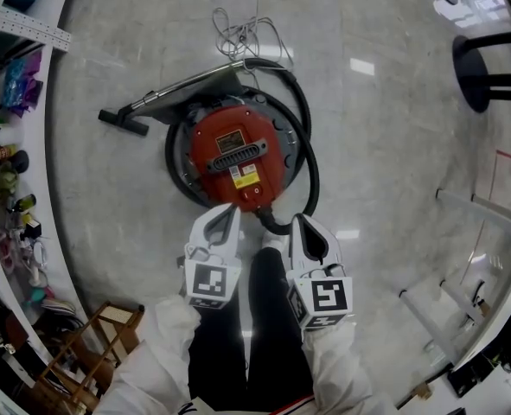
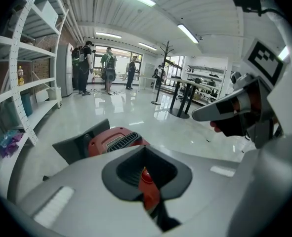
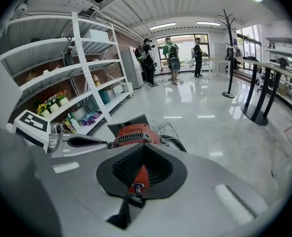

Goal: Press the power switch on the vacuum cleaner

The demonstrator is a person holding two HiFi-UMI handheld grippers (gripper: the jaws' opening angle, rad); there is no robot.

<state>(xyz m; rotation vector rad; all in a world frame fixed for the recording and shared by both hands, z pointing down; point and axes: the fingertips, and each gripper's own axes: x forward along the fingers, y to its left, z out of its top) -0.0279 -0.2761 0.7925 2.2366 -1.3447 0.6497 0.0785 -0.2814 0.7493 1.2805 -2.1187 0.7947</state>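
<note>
The red round vacuum cleaner (image 1: 233,152) stands on the pale floor, its black hose (image 1: 309,167) looped round it and its floor nozzle (image 1: 122,122) lying to the left. A grille and labels show on its top; I cannot pick out the switch. My left gripper (image 1: 227,211) hangs shut just above the cleaner's near edge. My right gripper (image 1: 301,221) is shut beside it, over the hose end. In the left gripper view the shut left gripper (image 2: 146,151) points over the red body (image 2: 115,138). In the right gripper view the right gripper (image 3: 141,148) does the same above the red top (image 3: 134,132).
White shelves (image 1: 17,111) with bottles and toys line the left side. A wooden frame (image 1: 99,335) stands at lower left, black stool bases (image 1: 488,67) at upper right, white rails (image 1: 480,210) at right. A white cord (image 1: 242,33) lies behind the cleaner. Several people (image 3: 171,51) stand far off.
</note>
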